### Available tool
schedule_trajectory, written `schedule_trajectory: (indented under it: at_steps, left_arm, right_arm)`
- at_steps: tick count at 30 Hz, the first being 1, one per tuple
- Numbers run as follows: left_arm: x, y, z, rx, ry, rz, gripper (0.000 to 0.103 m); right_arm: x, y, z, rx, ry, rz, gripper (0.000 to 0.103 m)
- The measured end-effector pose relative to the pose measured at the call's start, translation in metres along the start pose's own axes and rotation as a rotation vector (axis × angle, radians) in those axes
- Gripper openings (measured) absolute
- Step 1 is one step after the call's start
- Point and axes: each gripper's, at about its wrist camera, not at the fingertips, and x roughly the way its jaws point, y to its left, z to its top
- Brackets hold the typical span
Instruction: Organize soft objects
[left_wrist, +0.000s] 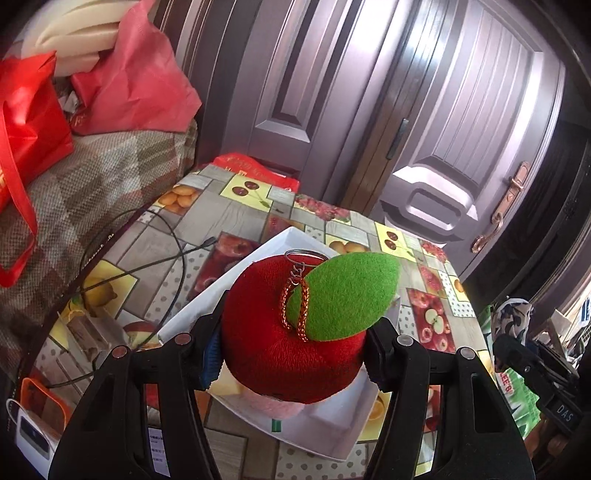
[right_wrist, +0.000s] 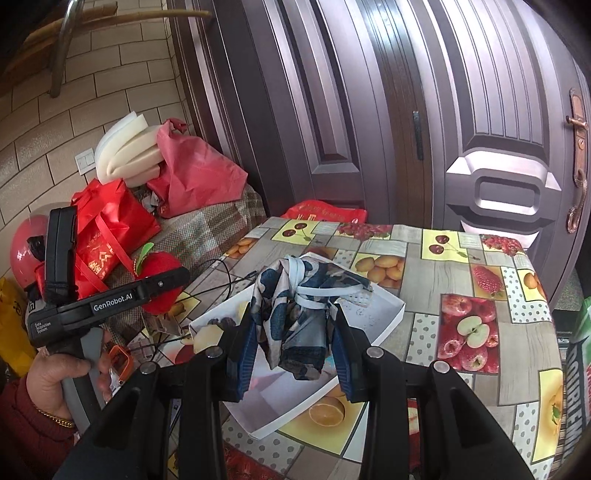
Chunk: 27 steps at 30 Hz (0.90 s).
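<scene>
My left gripper (left_wrist: 293, 354) is shut on a red plush apple (left_wrist: 280, 347) with a green felt leaf and a key chain, held above the white shallow box (left_wrist: 236, 273). Something pink and soft (left_wrist: 280, 406) lies in the box under the apple. The apple also shows in the right wrist view (right_wrist: 162, 273), at the left, off the table's edge. My right gripper (right_wrist: 295, 354) is shut on a blue, grey and white patterned cloth bundle (right_wrist: 295, 314) with white straps, held over the white box (right_wrist: 388, 314).
The box stands on a table with a fruit-print cloth (right_wrist: 480, 295). Black cables (left_wrist: 155, 240) lie on its left side. A plaid-covered seat (left_wrist: 92, 177) with red bags (left_wrist: 29, 110) stands left. A dark door (right_wrist: 480, 110) is behind.
</scene>
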Motion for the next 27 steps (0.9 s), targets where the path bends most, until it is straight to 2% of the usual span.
schedule_trajectory:
  at_steps: [3,6,8,9,10,12,13,14,15,17,21,27]
  left_arm:
    - [0.026,0.006,-0.001,-0.011,0.043,0.016,0.061]
    - [0.046,0.002,-0.001,0.003,0.074,0.024,0.063]
    - [0.055,0.002,-0.001,0.002,0.083,0.056,0.069]
    - [0.059,0.003,-0.001,-0.002,0.083,0.075,0.075]
    - [0.061,0.006,-0.001,-0.007,0.081,0.095,0.081]
    - [0.066,0.013,-0.002,-0.011,0.077,0.141,0.103]
    - [0.068,0.015,-0.003,-0.011,0.073,0.161,0.103]
    - [0.07,0.018,-0.004,-0.01,0.074,0.178,0.103]
    - [0.071,0.02,-0.005,-0.009,0.077,0.199,0.103]
    - [0.072,0.023,-0.008,-0.013,0.081,0.221,0.103]
    - [0.067,0.023,-0.009,-0.021,0.073,0.22,0.103]
    - [0.047,0.01,-0.007,0.001,0.043,0.19,0.103]
  right_arm:
    - [0.038,0.0,-0.006,-0.012,0.076,-0.002,0.038]
    - [0.067,-0.001,-0.006,0.005,0.097,0.007,0.038]
    - [0.08,0.0,-0.003,0.012,0.093,0.014,0.039]
    - [0.087,0.0,-0.002,0.011,0.095,0.013,0.04]
    - [0.091,0.001,-0.002,0.009,0.094,0.014,0.048]
    - [0.098,0.002,-0.001,0.002,0.085,0.009,0.066]
    - [0.1,0.003,-0.002,-0.001,0.08,0.003,0.083]
    - [0.102,0.003,-0.003,0.0,0.074,-0.003,0.092]
    - [0.104,0.003,-0.004,0.004,0.074,-0.003,0.093]
    - [0.106,0.002,-0.007,0.016,0.088,0.003,0.103]
    - [0.104,0.003,-0.012,0.022,0.098,0.001,0.103]
    - [0.079,0.008,-0.011,0.032,0.059,-0.011,0.103]
